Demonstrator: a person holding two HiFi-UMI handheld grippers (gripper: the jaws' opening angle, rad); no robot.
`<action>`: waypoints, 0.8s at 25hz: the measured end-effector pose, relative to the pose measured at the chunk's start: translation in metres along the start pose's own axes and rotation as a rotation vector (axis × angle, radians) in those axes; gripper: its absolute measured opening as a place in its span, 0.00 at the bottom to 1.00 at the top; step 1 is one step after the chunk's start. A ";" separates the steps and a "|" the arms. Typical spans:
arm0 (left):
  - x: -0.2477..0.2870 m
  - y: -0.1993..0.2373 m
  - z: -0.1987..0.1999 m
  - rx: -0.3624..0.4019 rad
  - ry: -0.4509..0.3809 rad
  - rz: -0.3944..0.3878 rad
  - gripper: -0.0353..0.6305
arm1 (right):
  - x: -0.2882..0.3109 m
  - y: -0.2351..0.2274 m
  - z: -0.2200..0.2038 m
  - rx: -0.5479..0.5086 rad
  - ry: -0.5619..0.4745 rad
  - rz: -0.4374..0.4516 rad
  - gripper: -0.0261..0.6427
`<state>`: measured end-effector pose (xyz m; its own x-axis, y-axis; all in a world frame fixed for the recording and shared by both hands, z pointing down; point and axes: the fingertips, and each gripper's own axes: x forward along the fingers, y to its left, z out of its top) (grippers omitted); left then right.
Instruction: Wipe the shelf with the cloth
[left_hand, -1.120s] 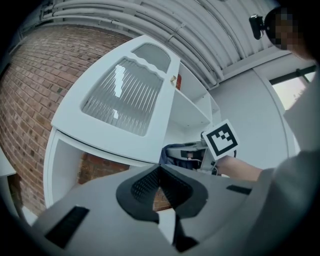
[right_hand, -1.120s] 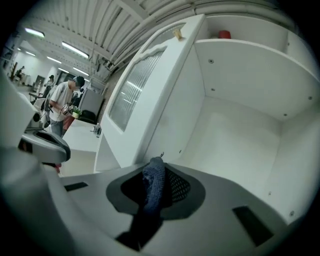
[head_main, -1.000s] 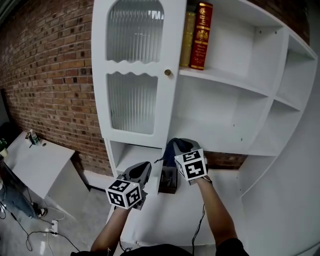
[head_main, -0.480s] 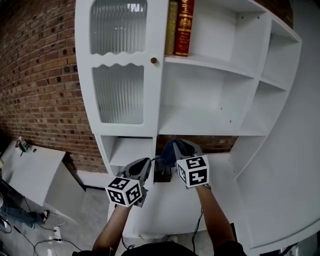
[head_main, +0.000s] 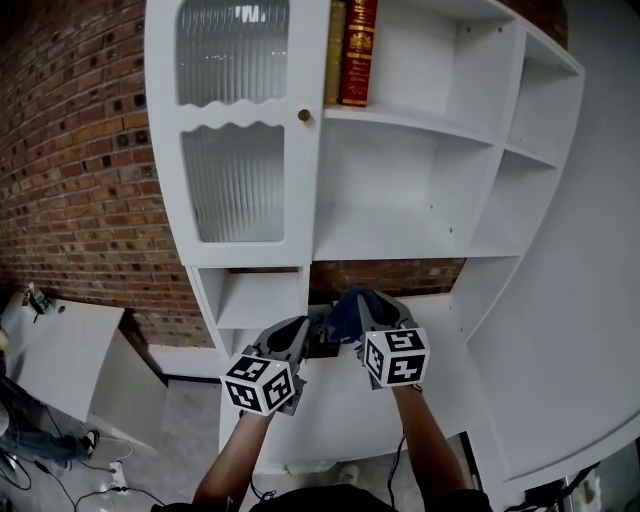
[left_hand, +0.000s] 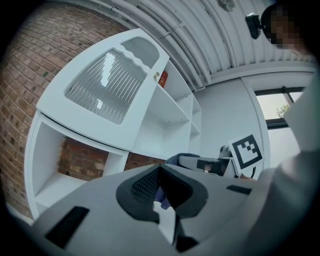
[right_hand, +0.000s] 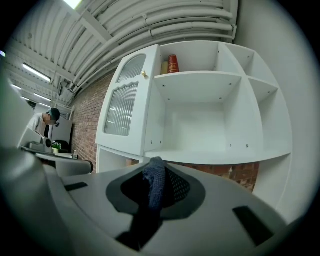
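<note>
A dark blue cloth (head_main: 341, 310) hangs bunched from my right gripper (head_main: 350, 308), which is shut on it in front of the white shelf unit's lower ledge (head_main: 330, 410). In the right gripper view the cloth (right_hand: 154, 184) stands up between the jaws, with the wide open shelf board (right_hand: 215, 152) ahead and above. My left gripper (head_main: 296, 335) sits close beside it on the left. Its jaws look shut in the left gripper view (left_hand: 162, 194); a small bluish bit shows at them, and I cannot tell if it is held.
A ribbed-glass cabinet door (head_main: 235, 120) with a brass knob (head_main: 303, 115) fills the unit's left side. Two books (head_main: 357, 50) stand on the upper shelf. Smaller cubbies (head_main: 525, 190) lie to the right. A brick wall (head_main: 80, 180) and a low white table (head_main: 60, 340) are at left.
The shelf unit has slid left and up in the head view, and more of its right side shows. Both grippers stay together low in front, the cloth still held in the right one.
</note>
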<state>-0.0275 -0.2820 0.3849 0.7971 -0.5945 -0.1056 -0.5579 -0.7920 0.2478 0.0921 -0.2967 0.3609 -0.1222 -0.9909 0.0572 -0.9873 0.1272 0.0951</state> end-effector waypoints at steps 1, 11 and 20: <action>-0.002 -0.002 -0.002 -0.003 0.004 -0.008 0.08 | -0.004 0.001 -0.002 0.003 0.002 -0.007 0.14; -0.005 -0.009 -0.010 -0.008 0.019 -0.054 0.08 | -0.025 0.002 -0.006 0.024 -0.013 -0.044 0.14; 0.000 -0.029 -0.005 0.012 0.014 -0.087 0.08 | -0.048 -0.006 -0.001 0.025 -0.034 -0.074 0.14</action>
<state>-0.0099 -0.2584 0.3826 0.8456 -0.5218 -0.1123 -0.4894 -0.8420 0.2271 0.1040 -0.2495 0.3586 -0.0513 -0.9985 0.0167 -0.9960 0.0524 0.0726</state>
